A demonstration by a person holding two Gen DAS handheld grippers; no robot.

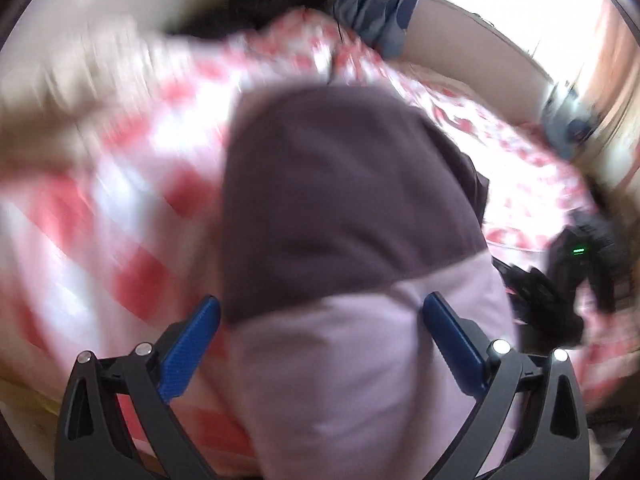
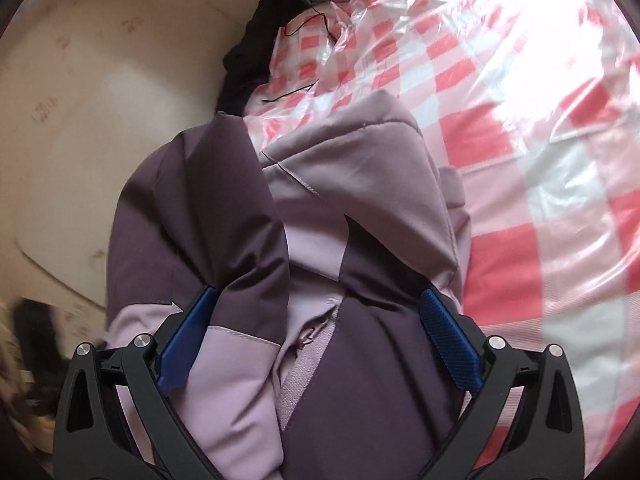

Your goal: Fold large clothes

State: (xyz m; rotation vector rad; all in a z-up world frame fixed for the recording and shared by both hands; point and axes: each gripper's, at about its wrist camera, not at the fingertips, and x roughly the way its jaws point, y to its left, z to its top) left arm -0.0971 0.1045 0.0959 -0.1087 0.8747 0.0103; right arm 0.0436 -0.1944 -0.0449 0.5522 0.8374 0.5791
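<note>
A two-tone jacket, dark purple and pale lilac [image 1: 340,200], lies on a red and white checked plastic sheet [image 1: 120,208] on a bed. The left wrist view is motion-blurred. My left gripper [image 1: 320,308] is open, its blue fingers [image 1: 192,344] either side of the jacket's lilac part. In the right wrist view the jacket [image 2: 360,208] is bunched, with its hood [image 2: 372,148] towards the sheet [image 2: 540,120]. My right gripper [image 2: 318,300] is open and straddles the jacket's dark and lilac folds.
A cream wall [image 2: 100,100] runs along the bed's left side. Dark clothing [image 2: 248,64] and a thin black cable [image 2: 304,28] lie at the far end of the sheet. The other black gripper with a green light [image 1: 580,252] shows at the right of the left wrist view.
</note>
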